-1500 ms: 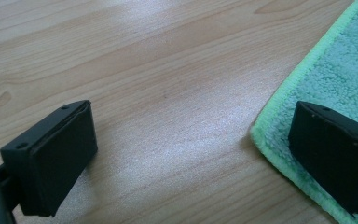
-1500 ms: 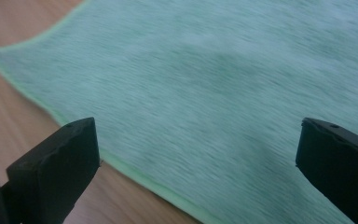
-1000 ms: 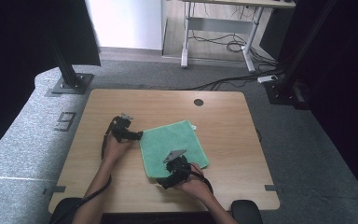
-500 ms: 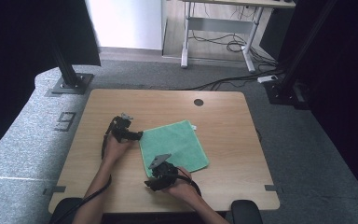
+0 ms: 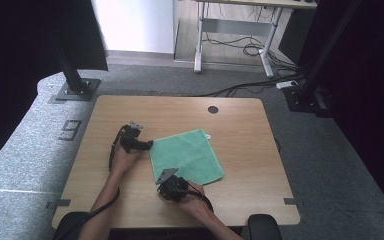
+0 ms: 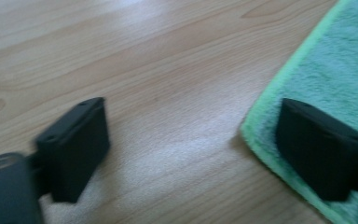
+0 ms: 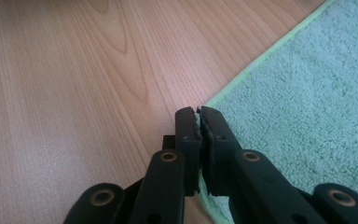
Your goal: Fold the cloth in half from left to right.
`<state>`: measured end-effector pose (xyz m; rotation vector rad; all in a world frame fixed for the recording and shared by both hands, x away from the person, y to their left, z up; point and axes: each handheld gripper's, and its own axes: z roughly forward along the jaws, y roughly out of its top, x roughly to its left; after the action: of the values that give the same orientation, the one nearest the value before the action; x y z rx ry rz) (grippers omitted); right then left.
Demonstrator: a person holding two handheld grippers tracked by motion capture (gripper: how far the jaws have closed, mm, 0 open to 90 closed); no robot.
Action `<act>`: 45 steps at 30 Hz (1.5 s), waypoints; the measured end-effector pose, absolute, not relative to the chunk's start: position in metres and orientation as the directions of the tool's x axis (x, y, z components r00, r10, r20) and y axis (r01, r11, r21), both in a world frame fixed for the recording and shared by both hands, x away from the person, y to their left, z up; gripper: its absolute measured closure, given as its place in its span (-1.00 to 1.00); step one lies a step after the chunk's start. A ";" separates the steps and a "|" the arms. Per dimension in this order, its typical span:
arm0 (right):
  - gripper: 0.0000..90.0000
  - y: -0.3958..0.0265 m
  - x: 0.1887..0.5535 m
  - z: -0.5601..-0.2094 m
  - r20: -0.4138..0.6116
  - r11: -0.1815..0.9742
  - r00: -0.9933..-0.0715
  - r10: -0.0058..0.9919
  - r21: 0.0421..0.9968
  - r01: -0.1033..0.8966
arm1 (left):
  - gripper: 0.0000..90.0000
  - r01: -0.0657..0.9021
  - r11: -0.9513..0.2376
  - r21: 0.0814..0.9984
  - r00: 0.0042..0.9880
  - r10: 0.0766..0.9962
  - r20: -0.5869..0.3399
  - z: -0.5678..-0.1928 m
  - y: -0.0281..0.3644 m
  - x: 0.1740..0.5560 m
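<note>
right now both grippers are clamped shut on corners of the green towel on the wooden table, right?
Not both. In the left gripper view the left gripper has its jaws wide apart, straddling the green towel edge, though they have just been closing. The right gripper is shut at a towel corner on the wooden table.

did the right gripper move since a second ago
Yes. In the high view the right gripper has slid left along the table's near edge to the cloth's near corner, where its jaws have just closed.
</note>
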<state>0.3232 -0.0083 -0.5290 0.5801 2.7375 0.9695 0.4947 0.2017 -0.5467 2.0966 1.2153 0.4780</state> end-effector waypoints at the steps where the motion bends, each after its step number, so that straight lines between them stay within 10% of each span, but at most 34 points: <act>1: 0.91 -0.008 0.324 -0.530 -0.034 0.713 -0.908 0.418 0.631 0.305 | -0.49 0.618 -0.355 0.701 0.508 0.861 -0.013 -0.546 0.201 0.493; 16: 0.91 0.000 0.326 -0.534 -0.022 0.703 -0.910 0.414 0.643 0.304 | 0.90 0.586 -0.369 0.722 0.590 0.805 -0.068 -0.545 0.201 0.481; 45: 0.92 -0.057 0.333 -0.499 0.026 0.581 -0.867 0.498 0.732 0.356 | 0.96 0.601 -0.297 0.742 0.581 0.800 -0.151 -0.500 0.180 0.493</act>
<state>0.3330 -0.0573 -0.4992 0.7176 2.6281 1.1546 0.4932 0.1802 -0.4997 2.0152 1.1151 0.3161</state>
